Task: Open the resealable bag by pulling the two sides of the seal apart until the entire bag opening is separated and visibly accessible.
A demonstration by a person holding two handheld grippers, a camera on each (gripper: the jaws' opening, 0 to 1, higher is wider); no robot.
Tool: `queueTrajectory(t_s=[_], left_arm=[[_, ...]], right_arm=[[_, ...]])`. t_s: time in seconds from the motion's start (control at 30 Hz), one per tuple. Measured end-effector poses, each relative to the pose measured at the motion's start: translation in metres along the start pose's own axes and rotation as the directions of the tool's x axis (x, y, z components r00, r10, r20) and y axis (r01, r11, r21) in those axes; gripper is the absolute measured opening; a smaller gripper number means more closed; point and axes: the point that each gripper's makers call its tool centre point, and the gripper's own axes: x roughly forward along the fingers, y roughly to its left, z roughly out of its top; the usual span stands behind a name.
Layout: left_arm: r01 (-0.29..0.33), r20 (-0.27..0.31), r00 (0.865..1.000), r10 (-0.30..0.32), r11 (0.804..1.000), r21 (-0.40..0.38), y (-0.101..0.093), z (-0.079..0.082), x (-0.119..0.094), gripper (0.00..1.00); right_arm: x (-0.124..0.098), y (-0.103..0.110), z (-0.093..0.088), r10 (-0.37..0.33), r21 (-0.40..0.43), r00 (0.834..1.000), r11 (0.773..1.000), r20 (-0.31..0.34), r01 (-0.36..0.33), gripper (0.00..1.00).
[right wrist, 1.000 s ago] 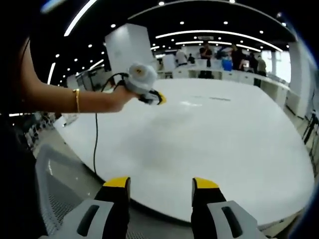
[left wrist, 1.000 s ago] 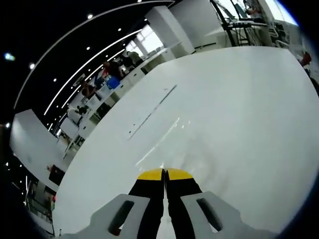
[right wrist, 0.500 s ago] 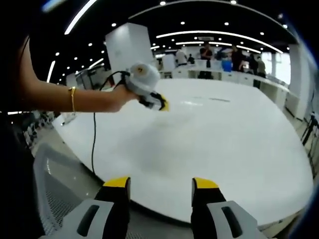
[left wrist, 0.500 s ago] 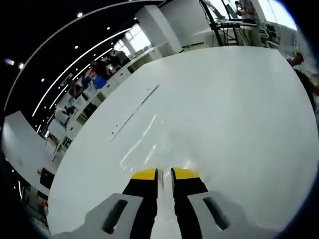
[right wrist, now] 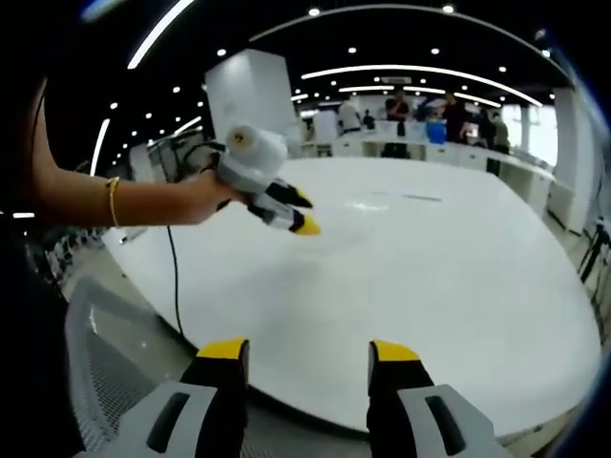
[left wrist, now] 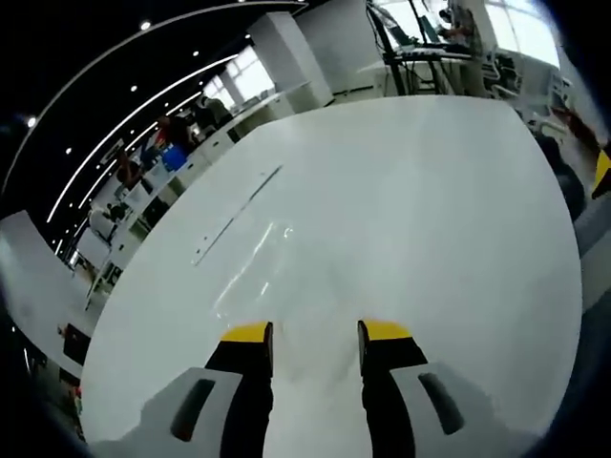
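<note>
Hovering over the white table (left wrist: 449,219), the left tool (left wrist: 313,331) is standing with its yellow-tipped jaws parted and nothing between them. The bag (left wrist: 250,270) is lying flat on the table just ahead of those jaws, toward 11 o'clock in the left gripper view; it is clear, showing mostly as glare and faint edges. Which edge carries the seal, I cannot tell.

The right tool (right wrist: 307,351) is sitting at the near edge of the table, jaws wide apart and holding nothing. In the right gripper view the left tool (right wrist: 296,212) is showing at 10 o'clock, held in a hand (right wrist: 196,198), its jaws spread and pointing down toward the table. The bag is appearing there as a pale glint (right wrist: 368,204) at about 12 o'clock, beyond the left tool. A mesh chair back (right wrist: 100,353) is sitting at 8 o'clock.

Judgement: the seal is not yet gripped by either tool, so the opening looks unstarted.

Risks from here:
- Clear film on a white table is giving little contrast; a jaw may be closing on both layers at once, pinching the seal shut rather than taking one side.
- A flat bag offers little lip; jaws may be sliding off or pushing the bag across the smooth table.
- Right tool is well apart from the bag; pulling with one tool alone would drag the bag instead of parting it.
</note>
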Motion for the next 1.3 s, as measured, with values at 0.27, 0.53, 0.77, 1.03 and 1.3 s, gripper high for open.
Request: queueTrajectory(t_s=[0.27,0.53,0.77,1.03,1.3], left_arm=[[0.011,0.037,0.999,-0.009,0.999,-0.053,-0.007,-0.004,-0.034,0.44],[0.007,0.082,0.997,0.003,0.993,-0.119,-0.017,-0.01,-0.079,0.46],[0.011,0.145,0.989,0.023,0.973,-0.23,-0.025,-0.025,-0.114,0.63],[0.024,0.177,0.983,0.041,0.937,-0.35,-0.032,-0.052,-0.15,0.72],[0.03,0.205,0.977,0.066,0.9,-0.436,-0.041,-0.066,-0.179,0.8]], right_arm=[[-0.001,-0.001,0.003,-0.015,-0.021,1.0,1.0,0.022,0.015,0.48],[-0.002,0.0,0.005,-0.015,-0.051,0.999,0.999,0.039,0.017,0.49],[-0.002,-0.002,0.006,-0.031,-0.068,0.998,0.997,0.052,0.034,0.49],[-0.001,-0.001,0.006,-0.042,-0.094,0.998,0.994,0.055,0.047,0.49],[-0.003,-0.001,0.008,-0.057,-0.113,0.996,0.992,0.066,0.065,0.49]])
